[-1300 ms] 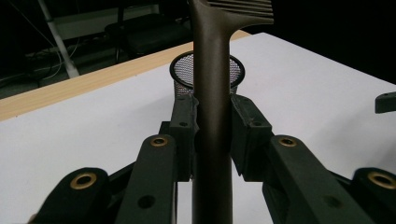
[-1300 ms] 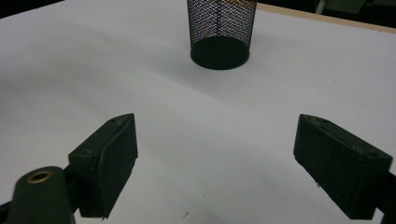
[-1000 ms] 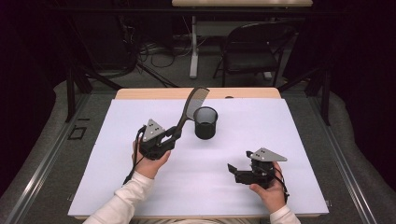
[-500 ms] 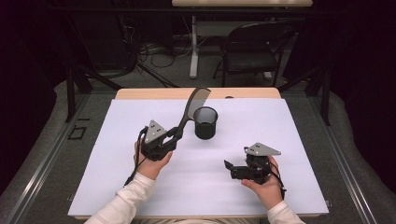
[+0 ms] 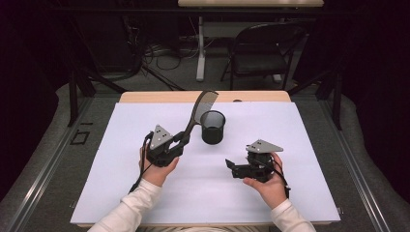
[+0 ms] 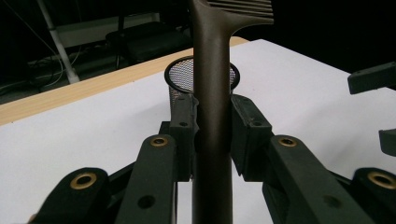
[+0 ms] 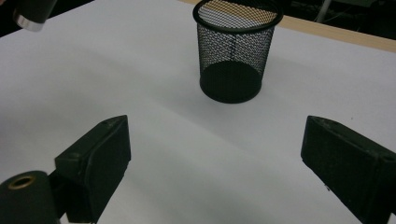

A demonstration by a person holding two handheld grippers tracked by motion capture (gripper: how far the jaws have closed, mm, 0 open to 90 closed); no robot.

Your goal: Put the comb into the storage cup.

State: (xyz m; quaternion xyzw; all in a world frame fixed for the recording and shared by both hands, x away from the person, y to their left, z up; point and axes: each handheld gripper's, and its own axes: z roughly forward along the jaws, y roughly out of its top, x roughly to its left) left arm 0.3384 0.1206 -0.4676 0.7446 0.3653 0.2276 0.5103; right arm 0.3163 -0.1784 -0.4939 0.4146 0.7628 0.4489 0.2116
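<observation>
My left hand-held gripper [image 6: 212, 135] squeezes the comb [image 6: 212, 70]. It is not in the mesh cup [image 5: 213, 126] yet. My right hand-held gripper [image 7: 212, 158] is wide apart, holding nothing.

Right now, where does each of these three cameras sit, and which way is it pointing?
High view: above the person's side, looking forward and down on the table; both forearms, left gripper and right gripper show.
Left gripper view: rides the left gripper, looking along its fingers clamped on the comb, toward the mesh cup.
Right gripper view: rides the right gripper, looking between its wide-apart fingers at the cup.
Shared: all three show the mesh cup and white table.
</observation>
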